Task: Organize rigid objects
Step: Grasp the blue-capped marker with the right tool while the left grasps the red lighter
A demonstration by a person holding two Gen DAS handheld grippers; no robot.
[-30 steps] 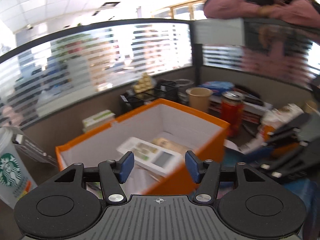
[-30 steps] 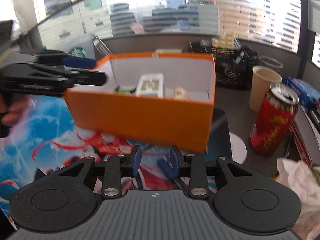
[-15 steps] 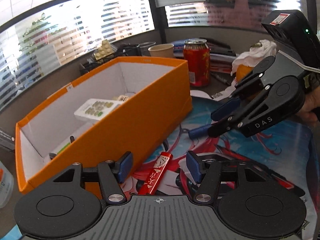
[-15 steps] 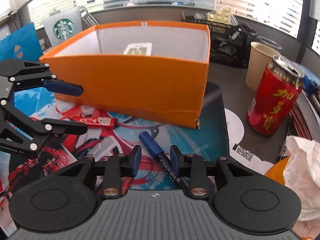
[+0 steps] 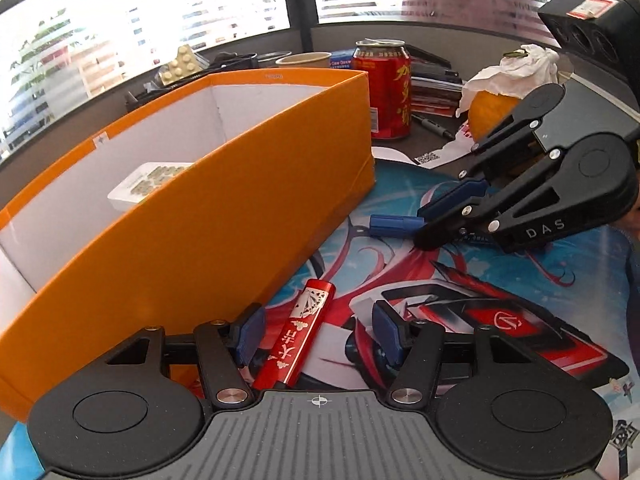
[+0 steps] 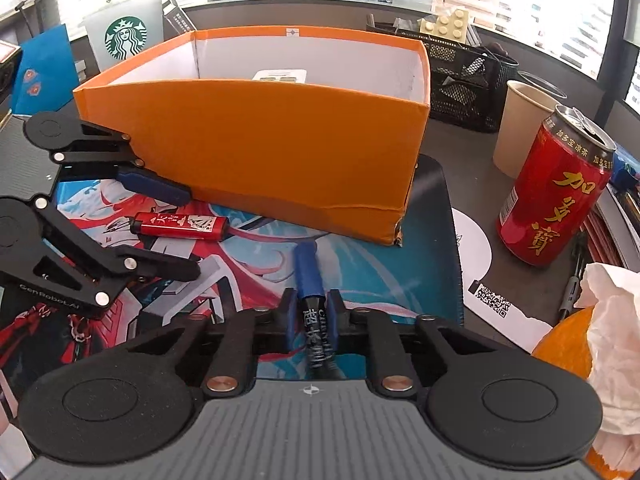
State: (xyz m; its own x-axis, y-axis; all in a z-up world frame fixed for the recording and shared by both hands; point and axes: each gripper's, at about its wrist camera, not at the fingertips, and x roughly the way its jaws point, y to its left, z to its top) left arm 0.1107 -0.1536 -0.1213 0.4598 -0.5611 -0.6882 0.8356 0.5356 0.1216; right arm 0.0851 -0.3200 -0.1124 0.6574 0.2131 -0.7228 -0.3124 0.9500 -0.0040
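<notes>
An orange box (image 5: 224, 216) stands on a printed mat; it also shows in the right wrist view (image 6: 280, 148) and holds a white remote (image 5: 148, 178). My left gripper (image 5: 316, 332) is open, its pads on either side of a red lighter (image 5: 298, 344) lying on the mat. The lighter also shows in the right wrist view (image 6: 178, 225). My right gripper (image 6: 312, 320) is shut on a black marker with a blue cap (image 6: 310, 280), low on the mat. In the left wrist view the right gripper (image 5: 432, 220) holds the marker (image 5: 394, 226).
A red drink can (image 6: 554, 192), a paper cup (image 6: 520, 128), a tissue-wrapped orange (image 6: 600, 344) and a pen (image 6: 570, 292) lie right of the mat. A black mesh organiser (image 6: 460, 76) and a Starbucks cup (image 6: 124, 36) stand behind the box.
Both grippers have come down to the mat. The right gripper has closed on the marker. The left gripper now straddles the red lighter.
</notes>
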